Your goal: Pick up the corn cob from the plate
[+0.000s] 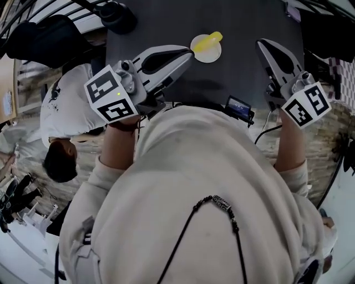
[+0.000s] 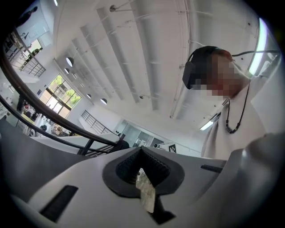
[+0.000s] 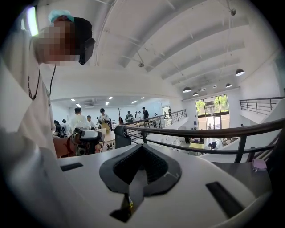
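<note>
A yellow corn cob (image 1: 209, 40) lies on a small pale plate (image 1: 206, 55) at the far middle of the dark table (image 1: 233, 72). My left gripper (image 1: 188, 54) reaches in from the left, its tip just left of the plate; its jaws stand together with nothing between them. My right gripper (image 1: 260, 43) hovers over the table well to the right of the plate, shut and empty. Both gripper views look up toward the ceiling and the person: the left gripper (image 2: 140, 149) and the right gripper (image 3: 140, 146) show closed tips, and neither shows corn or plate.
A small dark device (image 1: 239, 106) with a cable sits at the table's near edge. Another person in a white top (image 1: 64, 108) is beside the table at the left. A black object (image 1: 119, 16) stands by the far left corner. A railing (image 3: 200, 132) shows behind.
</note>
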{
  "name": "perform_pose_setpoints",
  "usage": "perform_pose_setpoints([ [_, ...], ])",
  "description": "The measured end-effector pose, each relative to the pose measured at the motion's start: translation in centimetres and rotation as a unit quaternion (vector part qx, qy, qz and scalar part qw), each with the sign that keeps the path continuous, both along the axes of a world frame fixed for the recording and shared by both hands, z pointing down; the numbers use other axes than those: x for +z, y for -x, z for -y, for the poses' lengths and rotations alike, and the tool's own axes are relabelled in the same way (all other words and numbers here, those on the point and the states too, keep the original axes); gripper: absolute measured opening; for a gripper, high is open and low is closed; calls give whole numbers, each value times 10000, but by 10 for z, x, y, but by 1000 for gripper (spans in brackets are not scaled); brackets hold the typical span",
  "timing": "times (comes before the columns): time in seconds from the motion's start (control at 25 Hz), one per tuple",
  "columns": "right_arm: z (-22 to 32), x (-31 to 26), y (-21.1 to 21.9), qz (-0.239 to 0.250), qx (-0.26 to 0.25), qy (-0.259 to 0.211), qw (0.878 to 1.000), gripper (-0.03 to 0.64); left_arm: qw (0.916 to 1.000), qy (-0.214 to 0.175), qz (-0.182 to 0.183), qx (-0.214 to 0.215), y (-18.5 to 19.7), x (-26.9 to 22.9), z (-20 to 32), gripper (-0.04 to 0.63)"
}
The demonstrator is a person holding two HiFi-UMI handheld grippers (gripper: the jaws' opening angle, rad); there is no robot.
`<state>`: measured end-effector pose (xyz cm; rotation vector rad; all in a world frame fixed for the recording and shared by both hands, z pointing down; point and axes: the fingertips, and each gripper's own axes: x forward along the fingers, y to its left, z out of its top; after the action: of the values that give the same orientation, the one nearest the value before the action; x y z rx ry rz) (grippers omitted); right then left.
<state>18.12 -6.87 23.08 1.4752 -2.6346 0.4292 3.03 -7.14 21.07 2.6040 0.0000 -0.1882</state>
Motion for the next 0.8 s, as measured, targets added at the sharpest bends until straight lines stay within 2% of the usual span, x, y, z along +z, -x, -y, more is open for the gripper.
perform_pose_setpoints([
  [0.2,21,24,-2,-2,-244,162,9996,14,9991,118,118,-381,11,10,8,5],
  [0.32,32,40,3,-234,-415,274,9985,14,9979,261,195,-554,20,19,13,5],
  [0.4,36,45,3,-310,-507,313,9977,14,9972,231,140,-703,24,19,15,5],
  [0.56,41,53,3,-123,-607,388,9973,14,9937,122,-59,-1110,34,12,19,5],
  [0.8,55,70,0,-418,-899,324,9945,14,9909,2,256,-1322,39,23,18,5],
])
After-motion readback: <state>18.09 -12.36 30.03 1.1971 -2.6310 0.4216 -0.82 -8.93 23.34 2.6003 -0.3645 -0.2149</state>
